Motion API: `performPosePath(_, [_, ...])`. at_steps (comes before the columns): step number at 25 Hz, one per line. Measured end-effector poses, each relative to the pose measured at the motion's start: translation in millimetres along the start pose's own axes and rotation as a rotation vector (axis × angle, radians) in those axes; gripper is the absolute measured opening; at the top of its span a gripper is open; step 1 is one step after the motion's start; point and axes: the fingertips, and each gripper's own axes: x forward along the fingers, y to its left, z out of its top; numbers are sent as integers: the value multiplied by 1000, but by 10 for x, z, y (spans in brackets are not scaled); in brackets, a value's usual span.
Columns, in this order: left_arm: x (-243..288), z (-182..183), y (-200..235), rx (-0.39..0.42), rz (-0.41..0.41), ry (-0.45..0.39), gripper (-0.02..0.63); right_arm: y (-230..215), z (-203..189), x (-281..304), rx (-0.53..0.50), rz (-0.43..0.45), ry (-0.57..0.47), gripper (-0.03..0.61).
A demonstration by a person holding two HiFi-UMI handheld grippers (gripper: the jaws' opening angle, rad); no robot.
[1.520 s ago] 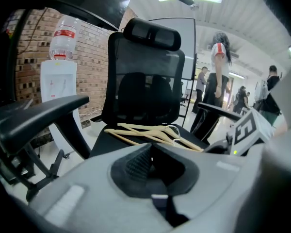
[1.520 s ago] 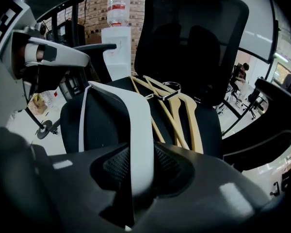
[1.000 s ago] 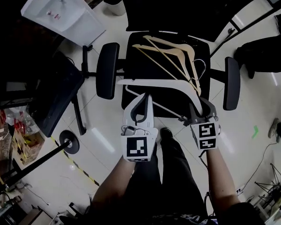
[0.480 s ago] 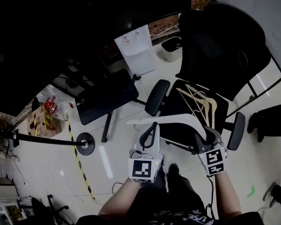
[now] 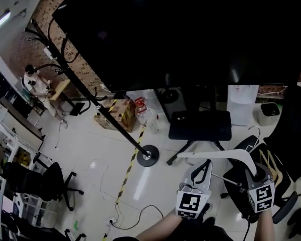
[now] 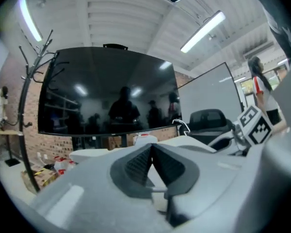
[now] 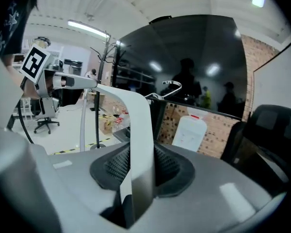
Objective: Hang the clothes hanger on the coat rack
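I hold one white hanger (image 5: 215, 154) with two tongs: right tongs (image 5: 251, 170) clamped around one arm, left tongs (image 5: 206, 163) pinched together on the other. One coat rack (image 5: 90, 92) stands well apart.

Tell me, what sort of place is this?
Probably an office or lab workspace: a huge dark screen, rolling office chairs and a water dispenser stand on a tiled floor.

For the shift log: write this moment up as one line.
left claw: shut on hanger | right claw: shut on hanger | coat rack: off to the left, hanger not yet on it
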Motion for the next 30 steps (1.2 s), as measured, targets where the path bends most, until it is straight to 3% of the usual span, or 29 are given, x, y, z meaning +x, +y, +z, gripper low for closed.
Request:
performPosePath(7, [-617, 328, 574, 23, 193, -46, 5, 737, 850, 448, -173, 233, -151, 117])
performPosePath(11, [-926, 514, 816, 33, 292, -73, 5, 1142, 1287, 582, -251, 317, -234, 117])
performPosePath(22, [-1484, 718, 1423, 38, 458, -140, 5, 1727, 1924, 872, -337, 408, -324, 117])
performPosePath(26, [-1721, 863, 1717, 35, 522, -150, 5, 2115, 2275, 1037, -391, 451, -381, 116])
performPosePath(30, [-2001, 934, 2280, 43, 579, -186, 5, 2647, 2699, 1266, -424, 478, -430, 115])
